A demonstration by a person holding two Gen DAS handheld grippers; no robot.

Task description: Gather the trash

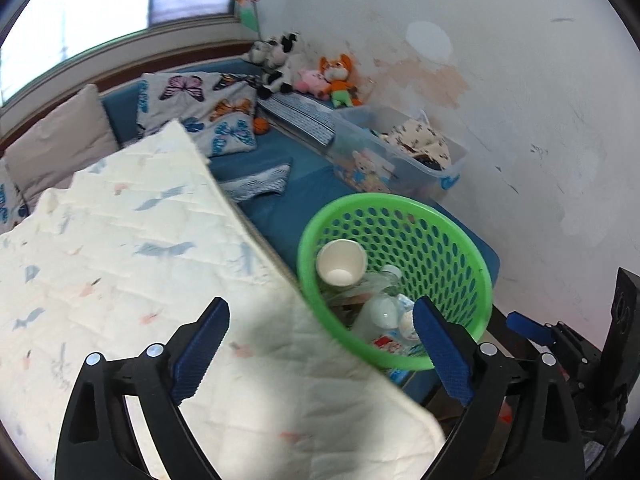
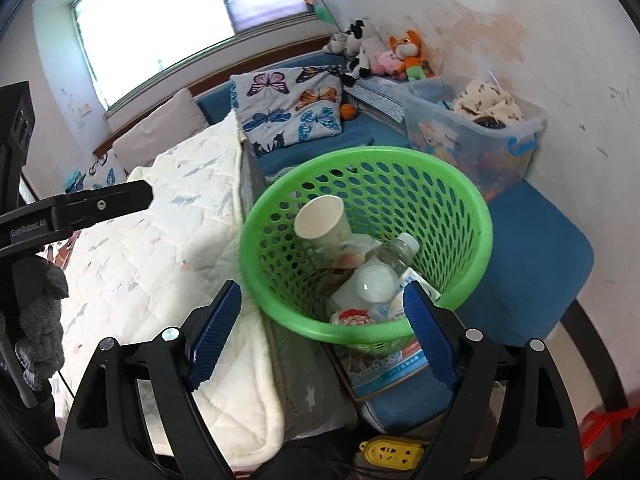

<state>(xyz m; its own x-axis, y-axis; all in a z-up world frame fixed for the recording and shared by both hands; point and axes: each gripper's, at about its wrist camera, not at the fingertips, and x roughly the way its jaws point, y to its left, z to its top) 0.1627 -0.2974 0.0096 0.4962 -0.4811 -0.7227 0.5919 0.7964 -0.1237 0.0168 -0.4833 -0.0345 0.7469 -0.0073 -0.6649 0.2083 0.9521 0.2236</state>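
Note:
A green perforated basket [image 1: 460,240] [image 2: 460,208] stands on the blue bed near its foot. Inside lie a paper cup [image 1: 340,264] [image 2: 324,222], clear plastic bottles [image 1: 384,308] [image 2: 372,280] and a red-and-white wrapper [image 2: 352,317]. My left gripper [image 1: 320,344] is open and empty, held above the white quilt just left of the basket. My right gripper [image 2: 322,340] is open and empty, just above the basket's near rim. The left gripper's black body [image 2: 80,208] shows at the left of the right wrist view.
A white quilt [image 1: 140,260] [image 2: 168,240] lies left of the basket. A clear storage bin [image 1: 400,160] [image 2: 480,128], butterfly pillows [image 2: 292,104] and plush toys [image 2: 404,56] lie behind. A booklet [image 2: 384,368] lies under the basket; a yellow power strip [image 2: 392,450] lies below.

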